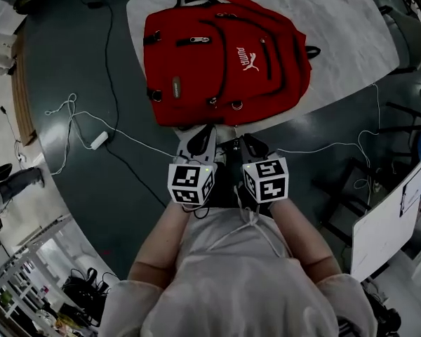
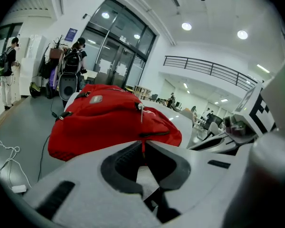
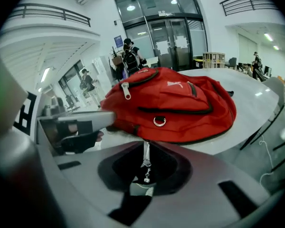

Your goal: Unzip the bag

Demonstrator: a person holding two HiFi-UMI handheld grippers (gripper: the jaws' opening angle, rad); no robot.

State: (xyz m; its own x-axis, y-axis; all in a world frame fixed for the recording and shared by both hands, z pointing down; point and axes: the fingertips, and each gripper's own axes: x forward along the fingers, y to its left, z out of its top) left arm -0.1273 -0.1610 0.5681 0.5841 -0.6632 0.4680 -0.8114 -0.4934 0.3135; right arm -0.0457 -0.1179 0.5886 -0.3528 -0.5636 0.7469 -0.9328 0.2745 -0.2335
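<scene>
Left gripper and right gripper, both clenched, hovered side by side near a bag on a table.

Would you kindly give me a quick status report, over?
Left claw shut, empty. Right claw shut, empty. Red backpack flat on table, zipped shut. Nothing blocking.

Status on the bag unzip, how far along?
Nothing done: the red backpack lies on the table, zips looking closed. In hand: nothing; left gripper and right gripper sit shut, short of it. Left: grab a zip pull and open.
</scene>
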